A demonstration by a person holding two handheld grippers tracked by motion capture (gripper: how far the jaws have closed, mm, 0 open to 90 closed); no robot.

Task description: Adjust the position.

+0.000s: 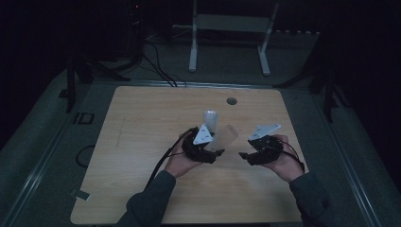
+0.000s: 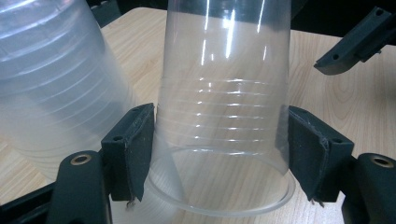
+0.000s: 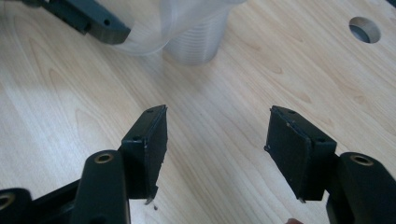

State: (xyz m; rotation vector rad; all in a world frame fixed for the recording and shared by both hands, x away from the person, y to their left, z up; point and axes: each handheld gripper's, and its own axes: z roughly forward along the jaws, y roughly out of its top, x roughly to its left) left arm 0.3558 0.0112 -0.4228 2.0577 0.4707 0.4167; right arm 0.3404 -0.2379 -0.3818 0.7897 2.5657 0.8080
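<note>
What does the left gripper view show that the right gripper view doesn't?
The left gripper view alone shows the left gripper with its jaws closed on a clear plastic cup, rim toward the camera, beside a stack of cups. The right gripper view alone shows the right gripper open with nothing between its jaws, and a round hole in the tabletop. Both share the wooden table and the translucent cups.
</note>
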